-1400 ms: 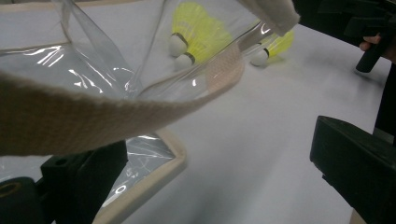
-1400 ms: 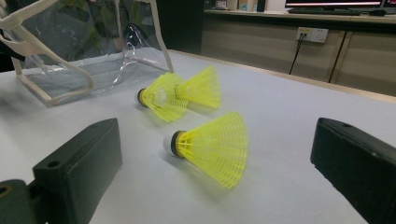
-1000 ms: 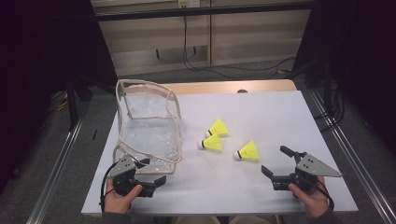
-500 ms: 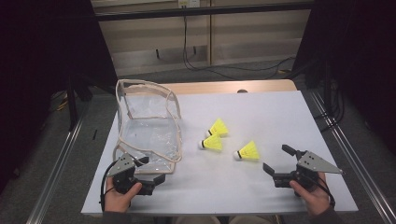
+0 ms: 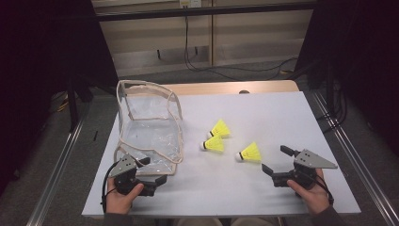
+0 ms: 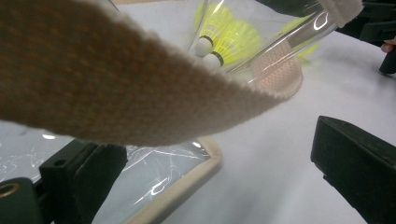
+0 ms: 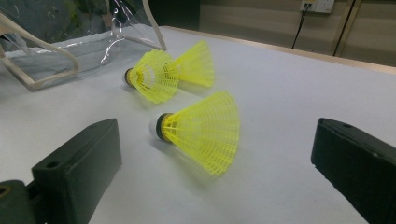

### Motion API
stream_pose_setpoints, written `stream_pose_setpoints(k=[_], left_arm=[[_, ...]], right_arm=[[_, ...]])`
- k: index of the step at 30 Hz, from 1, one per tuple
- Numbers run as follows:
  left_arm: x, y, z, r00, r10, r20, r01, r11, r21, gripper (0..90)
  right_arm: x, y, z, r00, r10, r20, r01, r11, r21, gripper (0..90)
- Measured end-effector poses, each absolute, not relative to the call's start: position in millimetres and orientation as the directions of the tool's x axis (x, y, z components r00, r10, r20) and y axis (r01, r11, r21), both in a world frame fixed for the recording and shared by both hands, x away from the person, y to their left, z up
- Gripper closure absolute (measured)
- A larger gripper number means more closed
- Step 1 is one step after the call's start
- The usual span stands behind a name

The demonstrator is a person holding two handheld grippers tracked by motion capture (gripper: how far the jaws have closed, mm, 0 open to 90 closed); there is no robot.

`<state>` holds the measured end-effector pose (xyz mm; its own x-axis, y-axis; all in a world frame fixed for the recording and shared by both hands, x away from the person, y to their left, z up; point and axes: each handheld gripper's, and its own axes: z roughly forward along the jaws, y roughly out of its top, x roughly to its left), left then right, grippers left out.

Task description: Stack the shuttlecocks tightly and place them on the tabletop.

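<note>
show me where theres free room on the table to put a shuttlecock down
Bare white table lies right of and beyond the three shuttlecocks, out to the far right corner, and along the near edge between the left tongs and right tongs. The left is crowded by the clear bag.

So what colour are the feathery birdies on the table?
Bright yellow shuttlecocks, seen best in the right gripper view.

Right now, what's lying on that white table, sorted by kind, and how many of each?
Yellow shuttlecocks: 3
Clear bag with beige trim: 1
Hand-held grippers: 2, left gripper and right gripper, both open
Total: 6
</note>
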<state>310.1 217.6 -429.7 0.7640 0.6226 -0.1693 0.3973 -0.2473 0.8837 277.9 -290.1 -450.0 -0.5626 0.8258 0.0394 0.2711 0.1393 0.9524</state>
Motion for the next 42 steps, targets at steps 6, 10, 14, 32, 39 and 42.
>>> stream_pose_setpoints(k=[6,10,14,32,39,42], left_arm=[[308.3,217.3,-428.4,0.763,0.627,-0.159,0.392,-0.252,0.885,3.5],[306.1,217.9,-426.5,0.759,0.634,-0.151,0.384,-0.248,0.889,3.5],[304.7,219.1,-423.9,0.754,0.641,-0.144,0.376,-0.241,0.895,3.5],[308.1,217.5,-425.9,0.745,0.653,-0.134,0.365,-0.231,0.902,3.4],[308.5,217.1,-426.0,0.745,0.653,-0.137,0.365,-0.228,0.903,3.4],[308.5,216.7,-426.2,0.741,0.657,-0.138,0.367,-0.224,0.903,3.4]], right_arm=[[279.6,-288.2,-450.3,-0.570,0.821,0.036,0.271,0.146,0.951,1.3],[280.0,-287.9,-450.1,-0.568,0.822,0.034,0.271,0.148,0.951,1.4],[280.5,-287.9,-449.8,-0.570,0.821,0.038,0.275,0.146,0.950,1.3],[291.7,-282.5,-451.2,-0.575,0.817,0.042,0.305,0.166,0.938,1.5],[296.5,-281.9,-451.8,-0.574,0.817,0.045,0.318,0.172,0.932,1.6],[297.9,-281.8,-452.0,-0.575,0.817,0.047,0.325,0.176,0.929,1.7]])
